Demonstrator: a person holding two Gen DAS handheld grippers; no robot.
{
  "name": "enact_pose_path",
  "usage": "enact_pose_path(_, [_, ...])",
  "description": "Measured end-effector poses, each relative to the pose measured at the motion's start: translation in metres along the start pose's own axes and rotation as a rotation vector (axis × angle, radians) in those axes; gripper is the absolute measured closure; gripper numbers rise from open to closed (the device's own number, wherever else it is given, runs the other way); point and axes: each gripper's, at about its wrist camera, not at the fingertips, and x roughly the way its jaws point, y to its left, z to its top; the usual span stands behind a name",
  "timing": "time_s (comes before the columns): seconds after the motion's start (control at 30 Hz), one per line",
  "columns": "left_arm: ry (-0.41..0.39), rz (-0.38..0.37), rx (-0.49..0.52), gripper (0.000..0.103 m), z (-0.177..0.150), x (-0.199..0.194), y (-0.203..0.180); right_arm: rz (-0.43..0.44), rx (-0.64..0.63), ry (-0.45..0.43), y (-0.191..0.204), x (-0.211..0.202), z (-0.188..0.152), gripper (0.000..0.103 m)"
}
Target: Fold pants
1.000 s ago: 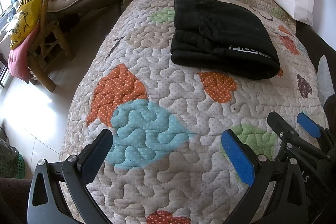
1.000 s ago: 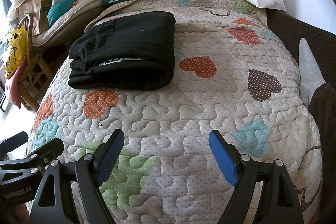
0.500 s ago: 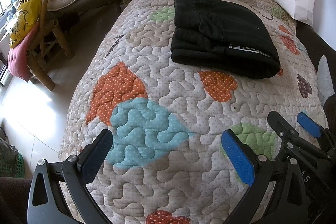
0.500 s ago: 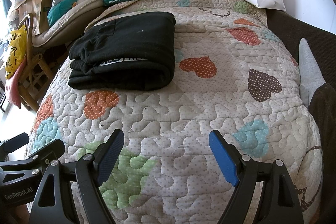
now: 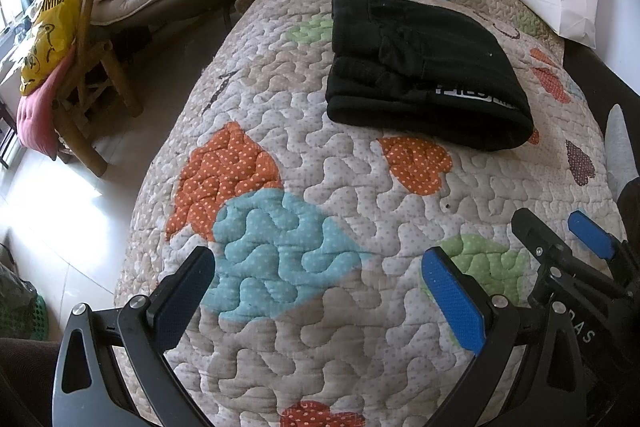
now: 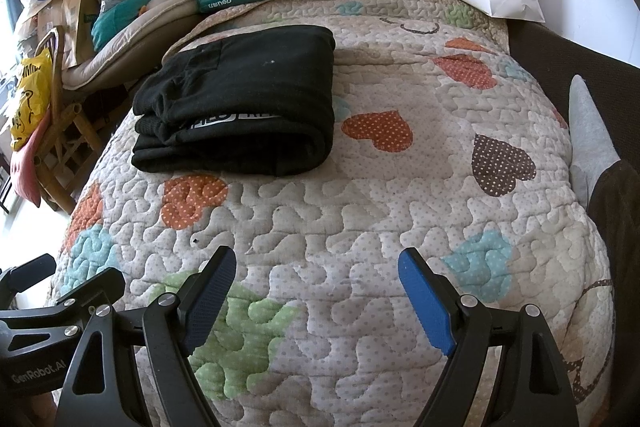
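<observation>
Black fabric pants [image 5: 424, 71] lie folded into a thick bundle in the upper middle of the frame on the quilted heart-patterned bed cover [image 5: 304, 187]. Left gripper [image 5: 320, 291] and right gripper [image 6: 316, 291] gape wide, empty; fold looks done, so withdraw without snagging.

1. The pants [image 5: 424, 67] [image 6: 240, 107] are black, of a soft, thick-looking cloth.
2. They are folded into a compact, roughly rectangular bundle of several layers, lying flat.
3. The near edge is a rounded fold; at one side the stacked layer ends show.
4. A strip of white lettering runs along one layer near that front fold; it is partly tucked in and cannot be read.
5. The top face is slightly rumpled, with a tiny pale speck on it.
6. In the left wrist view the bundle sits upper right of centre; in the right wrist view, upper left of centre.
</observation>
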Motion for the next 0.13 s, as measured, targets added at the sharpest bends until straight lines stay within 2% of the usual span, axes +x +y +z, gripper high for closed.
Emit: enact_pose_path(0.13, [-0.015,0.009,0.011,0.000,-0.0018,-0.0044,-0.0011,-0.002,-0.004,-0.009,-0.0002,-0.0041,0.0028,0.016])
